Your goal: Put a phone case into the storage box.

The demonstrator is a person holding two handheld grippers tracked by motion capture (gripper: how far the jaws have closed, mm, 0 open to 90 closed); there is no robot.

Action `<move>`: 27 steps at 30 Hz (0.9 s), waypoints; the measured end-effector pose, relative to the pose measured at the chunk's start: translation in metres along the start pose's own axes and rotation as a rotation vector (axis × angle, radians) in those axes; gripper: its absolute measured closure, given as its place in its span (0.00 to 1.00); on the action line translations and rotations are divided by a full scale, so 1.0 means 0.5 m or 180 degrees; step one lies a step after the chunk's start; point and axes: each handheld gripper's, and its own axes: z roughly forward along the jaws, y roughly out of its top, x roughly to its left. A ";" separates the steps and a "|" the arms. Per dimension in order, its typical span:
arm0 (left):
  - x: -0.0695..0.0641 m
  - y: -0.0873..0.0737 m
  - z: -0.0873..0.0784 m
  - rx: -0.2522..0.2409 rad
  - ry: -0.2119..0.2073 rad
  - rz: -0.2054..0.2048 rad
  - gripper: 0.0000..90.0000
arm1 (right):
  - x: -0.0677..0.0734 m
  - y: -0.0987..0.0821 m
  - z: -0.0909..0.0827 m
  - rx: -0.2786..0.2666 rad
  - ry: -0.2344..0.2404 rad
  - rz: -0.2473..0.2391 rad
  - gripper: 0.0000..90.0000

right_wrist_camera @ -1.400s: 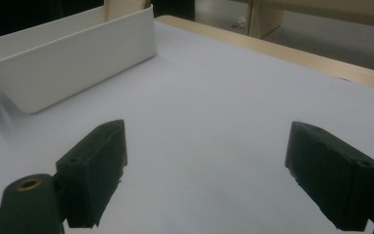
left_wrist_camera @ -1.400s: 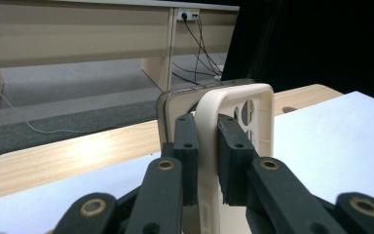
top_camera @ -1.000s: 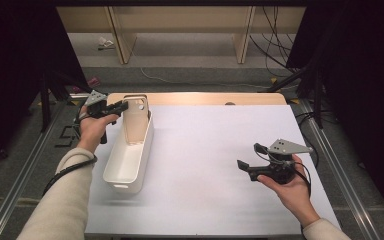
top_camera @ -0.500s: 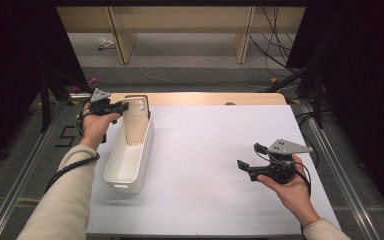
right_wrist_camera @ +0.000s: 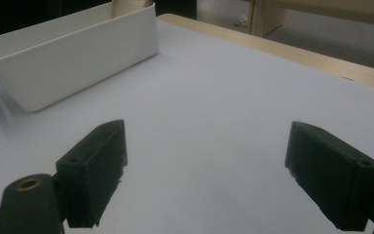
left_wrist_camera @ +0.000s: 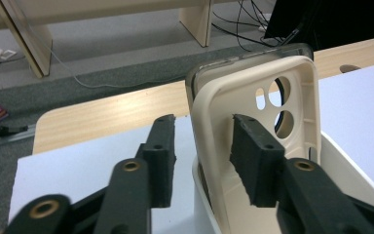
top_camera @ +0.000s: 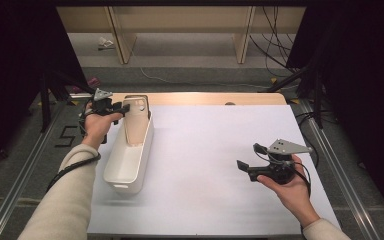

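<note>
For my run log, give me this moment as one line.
left gripper: jaws just opening, astride phone case edge, pads off | case: upright in white bin | right gripper: open, over table

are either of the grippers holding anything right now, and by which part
Nothing is held. The left gripper has just been opening; its jaws straddle the side edge of the beige phone case standing in the white bin, pads apart from it. The right gripper is open.

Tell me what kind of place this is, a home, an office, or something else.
Most likely a lab or a recording workspace rather than a home. The table is covered by a plain white sheet and flanked by metal rails, loose cables run across the grey floor, and a dark surround closes it in.
</note>
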 end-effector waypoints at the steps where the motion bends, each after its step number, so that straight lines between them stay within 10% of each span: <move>1: -0.001 0.000 -0.001 0.0003 0.0001 0.0009 0.62 | 0.000 0.000 0.000 0.0002 0.0000 0.0001 0.18; 10: -0.008 0.005 -0.028 -0.0039 -0.0025 -0.0220 0.41 | -0.001 0.000 0.000 0.0002 -0.0003 0.0005 0.18; 27: -0.041 -0.002 -0.135 -0.0160 -0.0153 -0.0099 0.09 | -0.002 -0.001 0.002 0.0017 -0.0018 0.0027 0.18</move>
